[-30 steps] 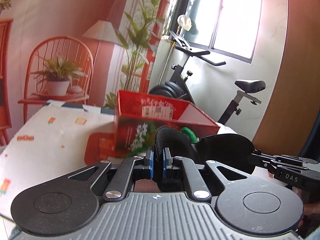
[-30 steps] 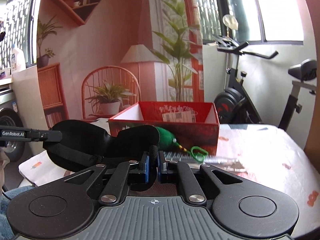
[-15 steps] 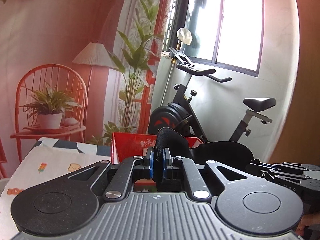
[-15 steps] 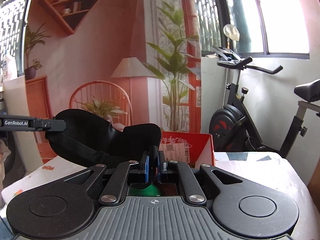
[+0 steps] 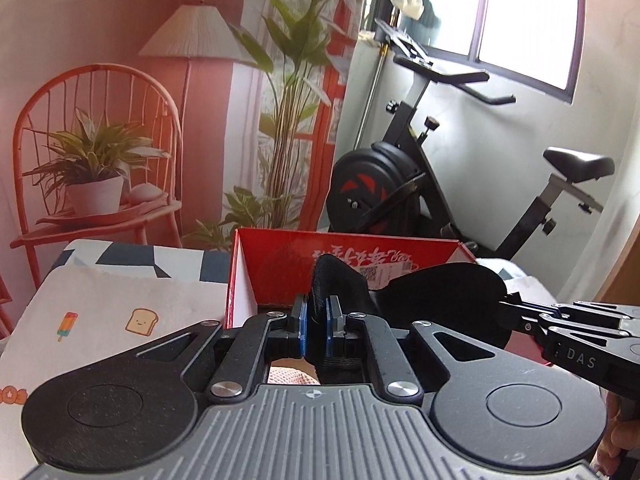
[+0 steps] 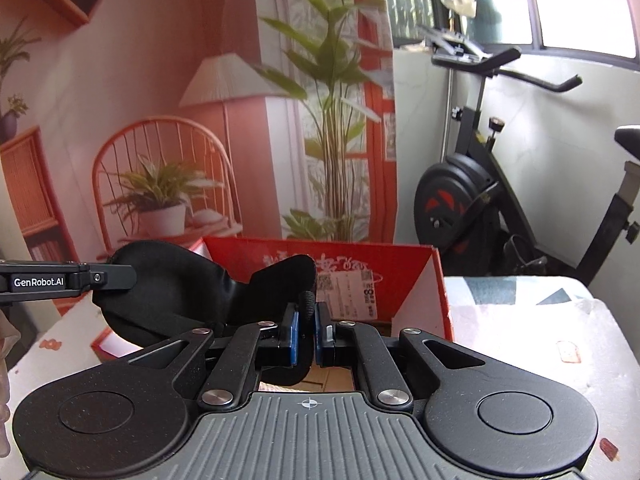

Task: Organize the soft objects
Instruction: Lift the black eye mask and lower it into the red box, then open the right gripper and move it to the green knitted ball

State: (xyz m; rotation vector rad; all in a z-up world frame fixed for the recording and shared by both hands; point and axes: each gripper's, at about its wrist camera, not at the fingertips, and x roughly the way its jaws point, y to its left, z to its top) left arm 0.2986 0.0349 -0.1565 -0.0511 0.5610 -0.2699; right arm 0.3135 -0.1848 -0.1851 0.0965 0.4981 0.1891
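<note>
Left wrist view: left claw (image 5: 316, 330) clenched on one end of the black eye mask (image 5: 440, 292), which stretches rightward to the right claw (image 5: 516, 318).
Right wrist view: right claw (image 6: 306, 334) clenched on the other end of it.
Box: red box (image 5: 280, 276) lies just ahead of both claws, below the mask.
Handling: light, floppy, likely sags; end grips suit it.
Change: a second ago the box stood farther ahead with a green toy in sight; now the toy is hidden.

Daylight enters through the window (image 5: 524, 16) at upper right — the panes are blown out white. A reddish tint covers the left side of both views. Fisheye bending is strong at the edges. The plant (image 6: 332, 64) shows slight blur — near parts are sharp.
</note>
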